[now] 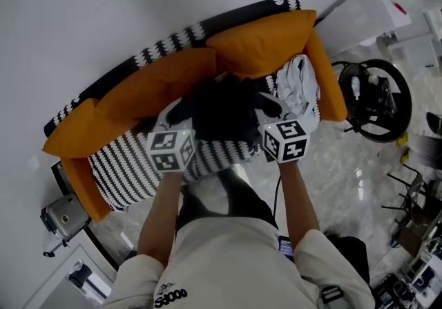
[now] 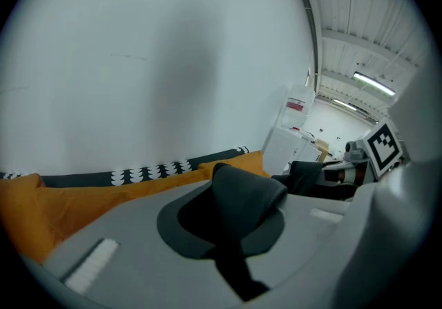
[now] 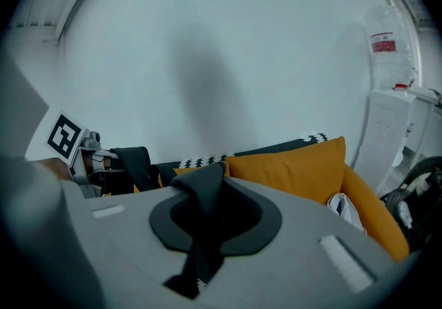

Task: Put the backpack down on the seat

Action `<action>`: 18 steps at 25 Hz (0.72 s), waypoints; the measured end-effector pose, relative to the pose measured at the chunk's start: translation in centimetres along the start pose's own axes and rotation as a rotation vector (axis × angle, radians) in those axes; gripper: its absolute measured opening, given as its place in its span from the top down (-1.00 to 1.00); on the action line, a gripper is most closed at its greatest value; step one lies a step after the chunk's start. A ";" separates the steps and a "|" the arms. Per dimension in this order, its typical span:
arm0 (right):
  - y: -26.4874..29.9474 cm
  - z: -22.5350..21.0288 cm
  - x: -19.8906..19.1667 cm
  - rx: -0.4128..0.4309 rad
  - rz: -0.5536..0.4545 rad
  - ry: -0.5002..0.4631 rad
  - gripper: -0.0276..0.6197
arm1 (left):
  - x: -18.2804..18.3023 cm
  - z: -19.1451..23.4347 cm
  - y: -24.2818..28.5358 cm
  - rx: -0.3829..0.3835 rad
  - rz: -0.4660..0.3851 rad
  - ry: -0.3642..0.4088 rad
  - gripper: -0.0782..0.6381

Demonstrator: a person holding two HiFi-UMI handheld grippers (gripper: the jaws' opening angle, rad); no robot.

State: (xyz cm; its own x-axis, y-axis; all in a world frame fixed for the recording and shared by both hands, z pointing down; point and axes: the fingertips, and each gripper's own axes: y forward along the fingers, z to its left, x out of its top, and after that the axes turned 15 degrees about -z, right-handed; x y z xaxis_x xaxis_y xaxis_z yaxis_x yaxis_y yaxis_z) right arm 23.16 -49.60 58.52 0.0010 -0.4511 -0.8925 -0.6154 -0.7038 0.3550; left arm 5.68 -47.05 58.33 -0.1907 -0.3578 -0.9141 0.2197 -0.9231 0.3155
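Left tongs [image 1: 178, 124] clamp a limp dark strap [image 2: 238, 204] of the soft black backpack [image 1: 224, 117], which hangs over the sofa's black-and-white patterned seat [image 1: 124, 169], before plump orange cushions [image 1: 166, 83]. Right tongs [image 1: 271, 121] pinch another strap. Best lowered level, clear of the crumpled white cloth [image 1: 298, 86].

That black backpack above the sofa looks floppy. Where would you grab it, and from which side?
By its straps, coming from above on the near side. The backpack is soft and saggy, so its body likely offers no firm edge, while a strap is thin enough to pinch. The left gripper and right gripper each clamp a strap this way, over the striped seat.
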 end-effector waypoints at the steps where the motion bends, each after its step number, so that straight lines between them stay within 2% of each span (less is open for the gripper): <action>1: 0.3 -0.3 -0.3 -0.002 0.004 0.004 0.82 | -0.3 0.1 0.3 0.005 0.004 0.000 0.76; 8: 1.4 -1.6 -1.3 -0.019 -0.019 0.061 0.82 | -1.3 1.0 1.6 0.023 -0.003 -0.021 0.75; 18: 0.2 -2.8 -3.5 -0.083 -0.030 0.107 0.80 | -3.9 2.4 1.1 0.031 0.019 0.000 0.75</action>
State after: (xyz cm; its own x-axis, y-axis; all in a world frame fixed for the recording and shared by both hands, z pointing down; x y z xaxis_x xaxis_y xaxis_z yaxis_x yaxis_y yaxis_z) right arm 25.20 -49.69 62.45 0.1051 -0.4819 -0.8699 -0.5467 -0.7587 0.3542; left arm 4.35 -47.03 62.82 -0.1872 -0.3756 -0.9077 0.1939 -0.9200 0.3407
